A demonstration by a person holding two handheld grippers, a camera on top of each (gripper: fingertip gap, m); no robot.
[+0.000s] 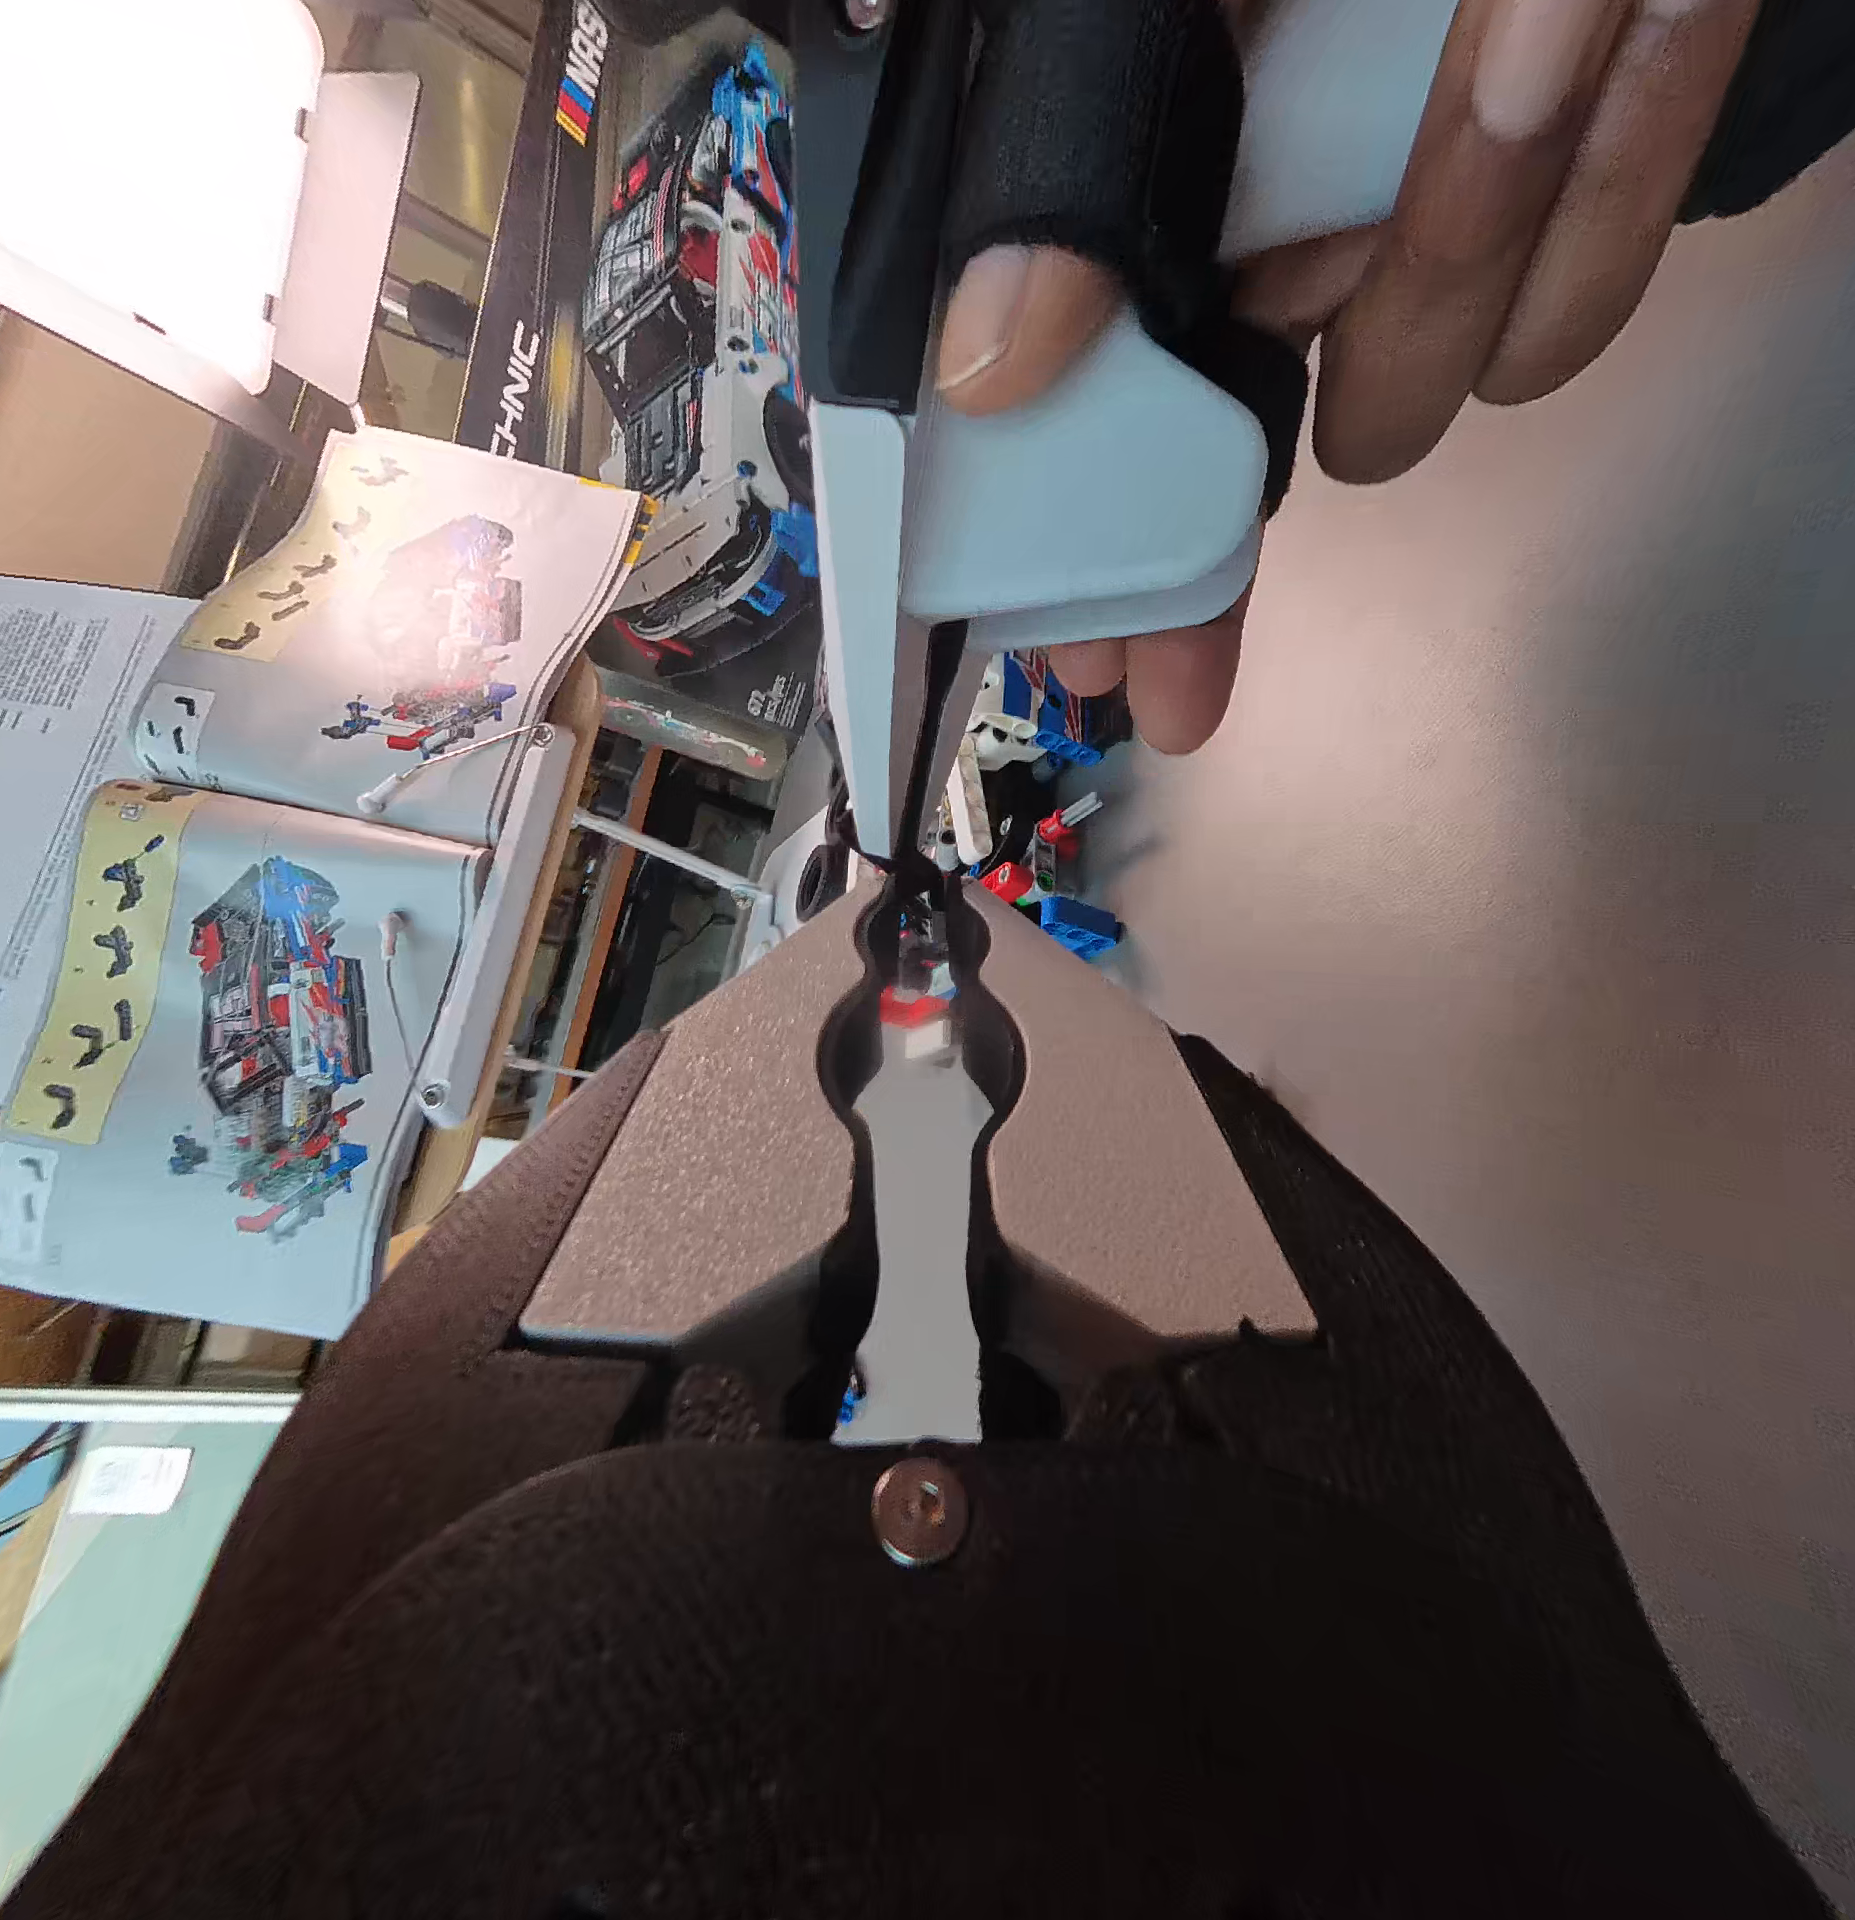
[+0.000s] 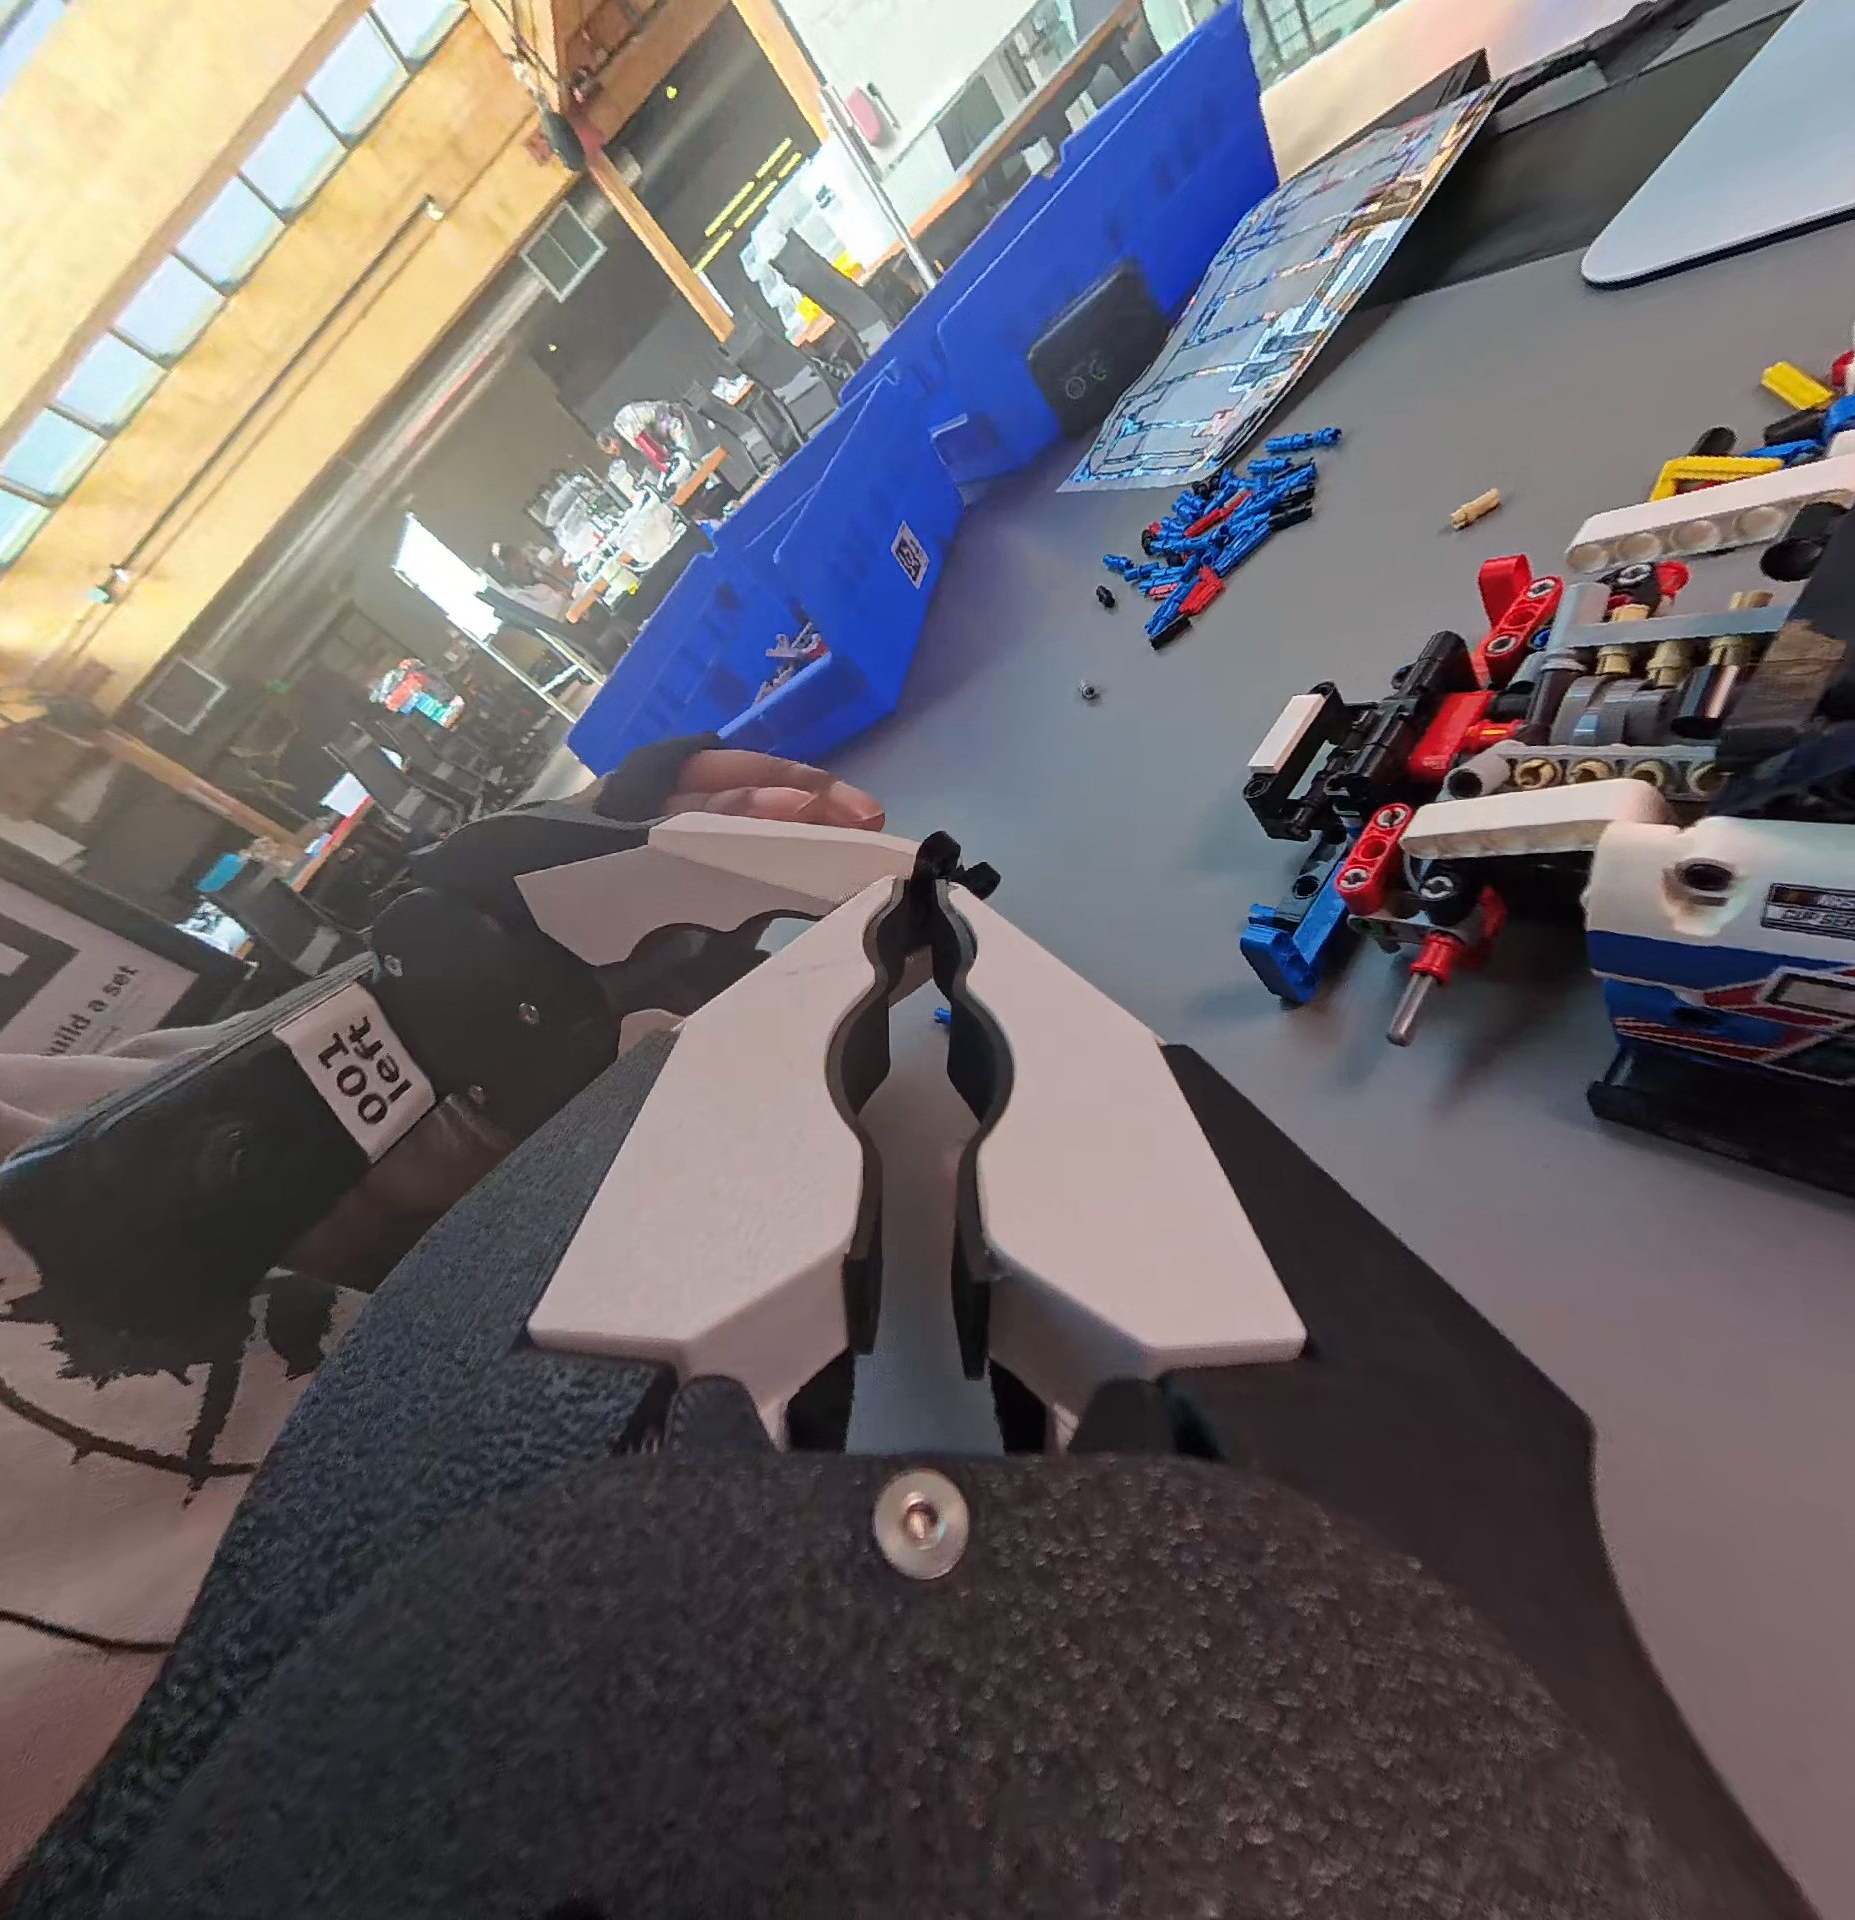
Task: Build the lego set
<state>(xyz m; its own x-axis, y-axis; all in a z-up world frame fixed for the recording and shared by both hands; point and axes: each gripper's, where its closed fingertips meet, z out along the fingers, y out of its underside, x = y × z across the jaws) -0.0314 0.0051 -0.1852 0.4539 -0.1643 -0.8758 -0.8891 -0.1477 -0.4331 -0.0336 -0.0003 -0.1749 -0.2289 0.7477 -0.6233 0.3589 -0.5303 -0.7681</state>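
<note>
Handling note, small black plastic connector piece: we judge it very light, rigid and smooth-sided, so it can twist or pop out of a pinch. It is thin enough that only its stem offers a hold; squeezing the projecting stub would likely cock it sideways.

Right gripper: white fingers nearly together, clamped on the black connector at their very tips; the piece sticks out just past the tips. Behind the tips the scalloped inner edges leave a narrow open slot.

Left gripper: fingers drawn almost together, with only a thin gap at the tips. It meets the right gripper's tips nose to nose, and a dark sliver sits between them. We cannot tell whether the left fingers bear on the connector or merely touch it.

Partly built white, blue and red lego race car: resting on the grey tabletop, to the right of the held connector and well apart from it. Loose blue and red pins lie on the table beyond the connector. Open instruction booklet stands on a stand, left of the meeting tips in the left wrist view.

We judge a hand-over or re-grip is in progress; the risk is dropping the part.
</note>
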